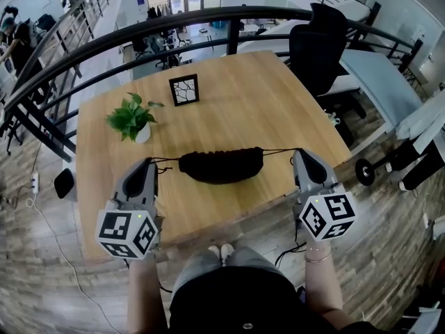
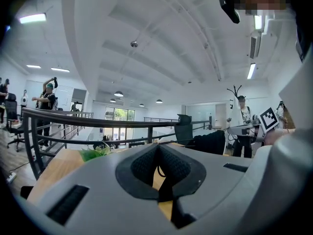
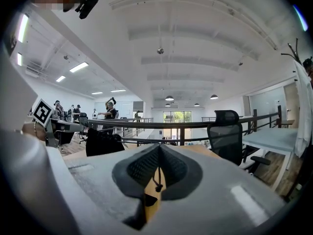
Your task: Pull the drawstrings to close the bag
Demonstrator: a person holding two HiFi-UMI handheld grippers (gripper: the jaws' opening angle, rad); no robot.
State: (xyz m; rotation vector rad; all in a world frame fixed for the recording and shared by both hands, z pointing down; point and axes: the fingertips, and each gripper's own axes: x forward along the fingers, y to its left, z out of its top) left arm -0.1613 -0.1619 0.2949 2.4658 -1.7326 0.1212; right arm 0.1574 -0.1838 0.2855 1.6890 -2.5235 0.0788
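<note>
A black drawstring bag (image 1: 221, 164) hangs bunched above the wooden table (image 1: 264, 96), stretched between my two grippers by its thin black cords. My left gripper (image 1: 149, 163) is shut on the left drawstring (image 1: 164, 161); a loop of cord shows between its pads (image 2: 157, 169). On the other side my right gripper (image 1: 300, 153) is shut on the right drawstring (image 1: 278, 151), whose knotted end hangs between its pads (image 3: 158, 186). The bag (image 2: 211, 142) appears to the right in the left gripper view, and the bag (image 3: 101, 142) to the left in the right gripper view.
A small potted plant (image 1: 132, 119) and a black picture frame (image 1: 184, 90) stand on the table's far half. A dark curved railing (image 1: 208, 19) runs behind the table, and a black office chair (image 1: 316, 47) stands at its right. People stand in the background.
</note>
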